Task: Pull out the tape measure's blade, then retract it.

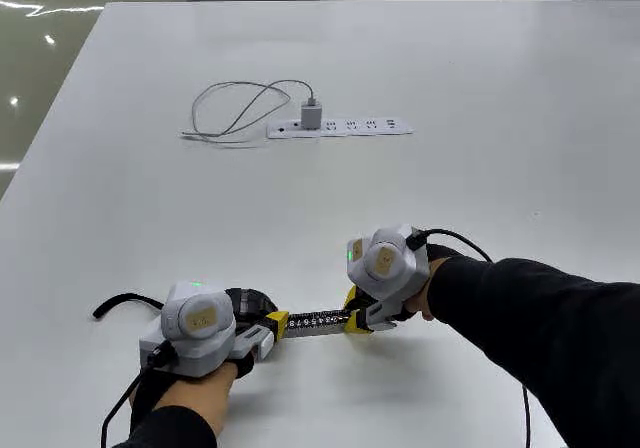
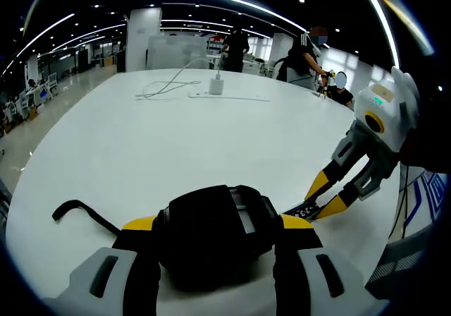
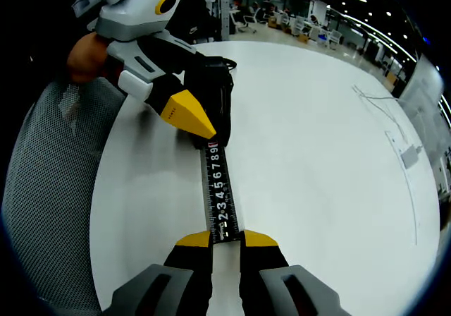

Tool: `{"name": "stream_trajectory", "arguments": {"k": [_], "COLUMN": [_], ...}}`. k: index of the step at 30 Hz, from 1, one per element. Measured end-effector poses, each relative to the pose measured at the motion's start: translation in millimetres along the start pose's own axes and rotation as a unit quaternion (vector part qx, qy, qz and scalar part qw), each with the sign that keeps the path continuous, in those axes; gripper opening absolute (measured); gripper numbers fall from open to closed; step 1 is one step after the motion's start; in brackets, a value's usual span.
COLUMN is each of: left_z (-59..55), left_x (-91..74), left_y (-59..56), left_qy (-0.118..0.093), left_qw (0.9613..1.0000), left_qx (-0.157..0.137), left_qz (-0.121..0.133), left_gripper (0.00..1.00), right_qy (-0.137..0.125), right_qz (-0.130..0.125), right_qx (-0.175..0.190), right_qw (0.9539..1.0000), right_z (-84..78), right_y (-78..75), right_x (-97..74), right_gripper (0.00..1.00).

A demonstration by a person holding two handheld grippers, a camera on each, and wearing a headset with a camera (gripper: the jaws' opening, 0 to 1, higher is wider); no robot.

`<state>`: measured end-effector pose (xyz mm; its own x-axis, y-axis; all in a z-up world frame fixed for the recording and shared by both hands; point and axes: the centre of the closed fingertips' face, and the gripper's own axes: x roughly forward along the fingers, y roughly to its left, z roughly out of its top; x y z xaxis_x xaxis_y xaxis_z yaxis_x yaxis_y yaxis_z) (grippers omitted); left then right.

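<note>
A black tape measure case (image 2: 215, 231) sits near the table's front edge, with my left gripper (image 2: 218, 224) shut on it between yellow-tipped fingers (image 2: 139, 223). In the head view the case (image 1: 252, 306) lies just right of my left gripper (image 1: 262, 333). A short length of black blade with white numbers (image 3: 218, 192) runs out of the case (image 3: 215, 97) to my right gripper (image 3: 225, 240), which is shut on the blade's end. The blade (image 1: 318, 320) spans the gap to my right gripper (image 1: 356, 323). A black wrist strap (image 1: 120, 303) trails left from the case.
A white power strip (image 1: 340, 126) with a plugged-in charger (image 1: 311, 115) and a looped white cable (image 1: 235, 111) lies at mid-table, far from the grippers. White tabletop (image 1: 480, 78) stretches beyond. People stand past the table's far end.
</note>
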<state>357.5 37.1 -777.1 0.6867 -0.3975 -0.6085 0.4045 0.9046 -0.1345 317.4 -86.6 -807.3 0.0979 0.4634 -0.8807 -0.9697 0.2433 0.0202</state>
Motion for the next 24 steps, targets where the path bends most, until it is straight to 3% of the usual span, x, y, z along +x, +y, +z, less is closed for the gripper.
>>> {"name": "stream_trajectory", "arguments": {"k": [24], "left_z": [0.6], "left_x": [0.1], "left_y": [0.7], "left_qy": [0.0], "left_qw": [1.0], "left_qx": [-0.001], "left_qz": [-0.001], "left_gripper": [0.61], "right_qy": [-0.018], "right_qz": [0.004], "right_qx": [0.018], "right_qw": [0.9997], "right_z": [10.8], "right_y": [1.5], "right_x": [5.8], "right_gripper": [0.1]}}
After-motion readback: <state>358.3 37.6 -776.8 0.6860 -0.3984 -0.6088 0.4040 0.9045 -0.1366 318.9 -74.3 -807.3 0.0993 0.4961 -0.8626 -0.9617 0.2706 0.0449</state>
